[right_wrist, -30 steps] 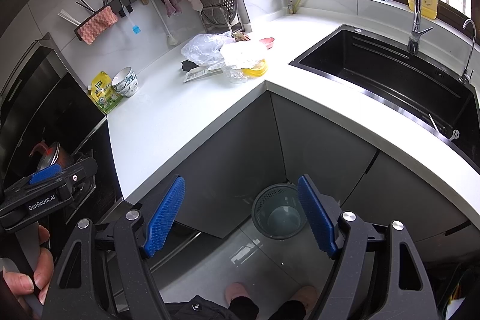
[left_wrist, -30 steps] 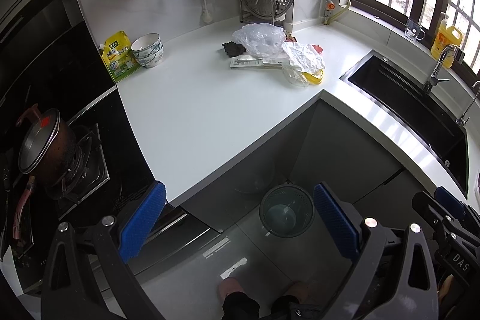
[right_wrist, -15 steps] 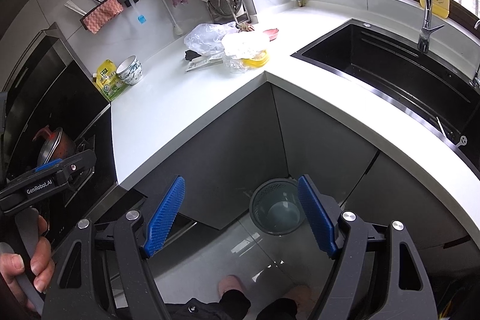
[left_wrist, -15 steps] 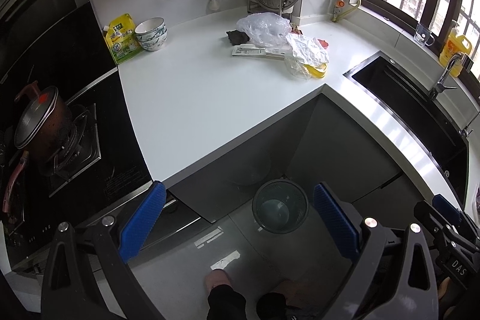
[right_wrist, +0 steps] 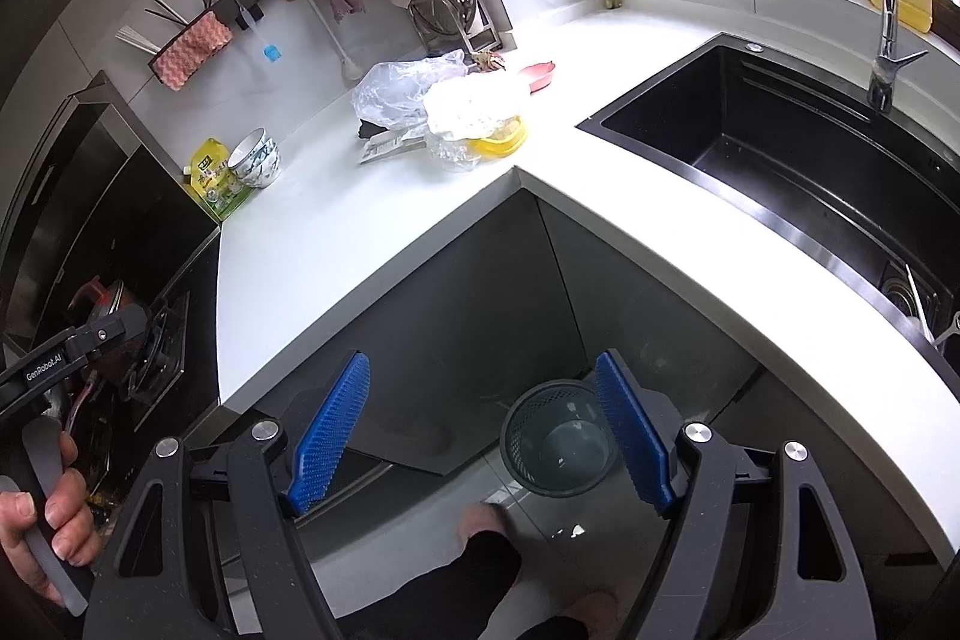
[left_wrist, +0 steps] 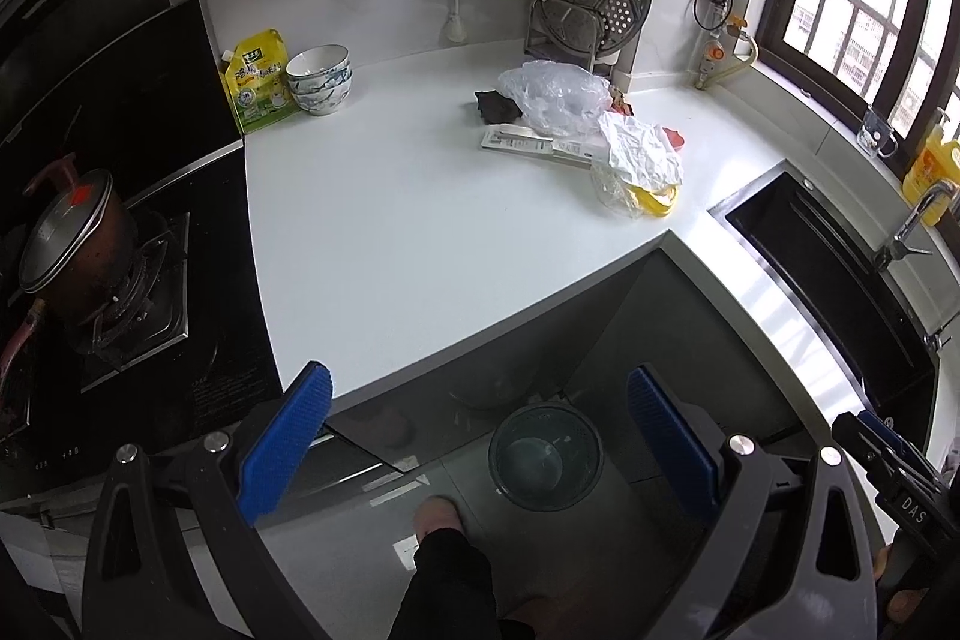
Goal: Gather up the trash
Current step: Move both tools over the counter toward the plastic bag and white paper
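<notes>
A pile of trash lies near the inner corner of the white counter (left_wrist: 390, 244): a clear plastic bag (left_wrist: 555, 97), crumpled white paper (left_wrist: 642, 151) over a yellow item (left_wrist: 657, 202), a flat white wrapper (left_wrist: 528, 142) and a dark scrap (left_wrist: 495, 105). The pile also shows in the right wrist view (right_wrist: 444, 106). A round grey bin (left_wrist: 545, 457) stands on the floor below the counter corner; it also shows in the right wrist view (right_wrist: 558, 445). My left gripper (left_wrist: 480, 436) and right gripper (right_wrist: 483, 430) are both open and empty, held above the floor, well short of the trash.
A black sink (right_wrist: 798, 172) with a tap (right_wrist: 888, 34) is at the right. A stove with a pot (left_wrist: 72, 250) is at the left. Stacked bowls (left_wrist: 318, 79) and a yellow pouch (left_wrist: 255, 79) stand at the counter's back. The person's feet (left_wrist: 438, 511) are beside the bin.
Both grippers have risen and tilted toward the counter, so the trash pile looks nearer. The person's feet have shifted. Both grippers stay open.
</notes>
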A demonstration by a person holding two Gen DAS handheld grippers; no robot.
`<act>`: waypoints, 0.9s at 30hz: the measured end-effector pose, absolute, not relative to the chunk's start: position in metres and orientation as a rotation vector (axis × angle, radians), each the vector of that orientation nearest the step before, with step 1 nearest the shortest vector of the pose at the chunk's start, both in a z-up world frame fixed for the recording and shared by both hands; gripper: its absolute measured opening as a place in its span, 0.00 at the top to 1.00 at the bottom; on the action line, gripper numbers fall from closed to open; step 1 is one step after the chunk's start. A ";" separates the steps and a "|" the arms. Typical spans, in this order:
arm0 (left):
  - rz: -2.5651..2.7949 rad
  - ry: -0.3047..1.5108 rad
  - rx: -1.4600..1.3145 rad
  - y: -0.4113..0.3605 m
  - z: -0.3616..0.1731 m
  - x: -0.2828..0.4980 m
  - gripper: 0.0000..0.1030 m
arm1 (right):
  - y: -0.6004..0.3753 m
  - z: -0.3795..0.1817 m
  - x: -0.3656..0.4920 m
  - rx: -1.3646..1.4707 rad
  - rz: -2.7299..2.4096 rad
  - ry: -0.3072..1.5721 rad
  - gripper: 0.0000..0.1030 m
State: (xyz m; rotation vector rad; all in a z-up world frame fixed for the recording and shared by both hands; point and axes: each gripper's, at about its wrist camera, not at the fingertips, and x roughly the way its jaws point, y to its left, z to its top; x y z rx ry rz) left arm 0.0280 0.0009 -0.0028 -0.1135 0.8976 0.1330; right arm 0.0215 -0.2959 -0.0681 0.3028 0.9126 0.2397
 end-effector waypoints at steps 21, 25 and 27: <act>-0.020 0.886 -0.006 0.057 -0.023 0.303 0.06 | -0.266 -0.054 0.249 0.389 0.016 0.827 0.25; -0.022 0.902 -0.032 0.056 -0.035 0.328 0.06 | -0.258 -0.076 0.290 0.344 0.047 0.877 0.25; -0.023 0.912 -0.048 0.054 -0.040 0.338 0.06 | -0.257 -0.087 0.310 0.332 0.068 0.902 0.25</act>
